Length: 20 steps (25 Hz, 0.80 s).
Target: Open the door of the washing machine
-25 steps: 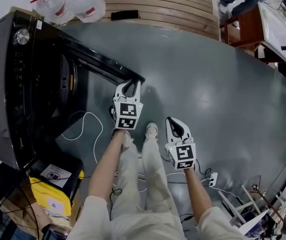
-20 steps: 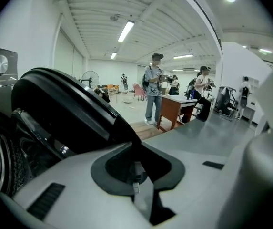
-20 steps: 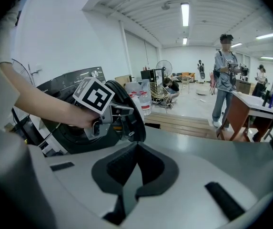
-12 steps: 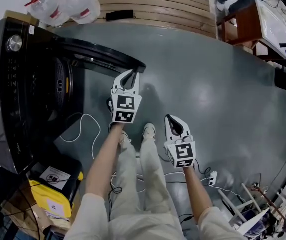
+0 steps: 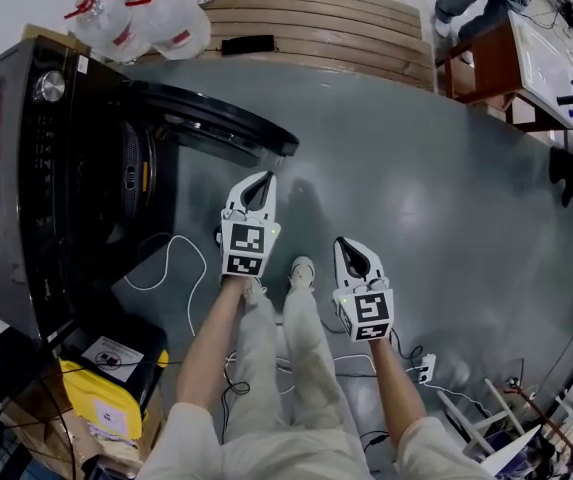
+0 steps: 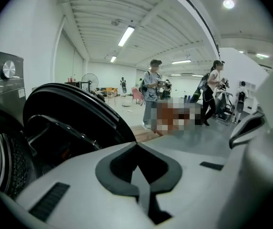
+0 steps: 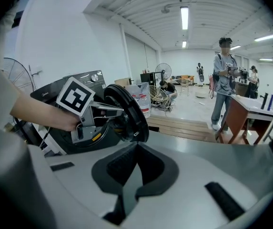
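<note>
Left hand-held gripper [image 5: 263,176], jaws just closed, empty, just short of the open washing machine door [image 5: 216,123]

The swung-out door [image 5: 216,120] bars the way left; open floor [image 5: 416,198] lies to its right.
</note>
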Available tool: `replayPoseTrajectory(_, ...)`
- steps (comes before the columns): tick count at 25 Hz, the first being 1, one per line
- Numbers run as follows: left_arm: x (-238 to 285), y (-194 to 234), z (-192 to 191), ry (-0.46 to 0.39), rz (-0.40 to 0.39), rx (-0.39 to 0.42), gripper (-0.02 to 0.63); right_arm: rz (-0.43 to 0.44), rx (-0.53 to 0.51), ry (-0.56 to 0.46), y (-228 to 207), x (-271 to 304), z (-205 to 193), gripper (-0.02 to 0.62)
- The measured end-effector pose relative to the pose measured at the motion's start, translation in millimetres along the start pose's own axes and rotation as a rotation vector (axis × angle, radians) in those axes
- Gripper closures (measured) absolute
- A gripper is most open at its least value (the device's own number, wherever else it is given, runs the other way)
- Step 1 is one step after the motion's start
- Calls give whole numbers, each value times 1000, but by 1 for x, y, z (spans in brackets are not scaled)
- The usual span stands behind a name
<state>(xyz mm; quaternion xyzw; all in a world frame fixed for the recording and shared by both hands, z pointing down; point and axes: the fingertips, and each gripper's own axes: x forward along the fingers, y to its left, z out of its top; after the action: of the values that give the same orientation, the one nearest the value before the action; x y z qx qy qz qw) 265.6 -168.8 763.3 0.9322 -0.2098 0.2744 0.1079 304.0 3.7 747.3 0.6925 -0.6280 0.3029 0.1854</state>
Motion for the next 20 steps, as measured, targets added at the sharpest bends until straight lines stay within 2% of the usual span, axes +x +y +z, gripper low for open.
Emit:
replayPoseTrajectory(13, -112, 3, 0, -49, 34, -70, 598, 30, -27, -48, 40, -19, 32, 597)
replayPoseTrajectory(20, -172, 2, 4, -64, 55, -118, 598, 34, -35, -89, 58, -45, 63, 597)
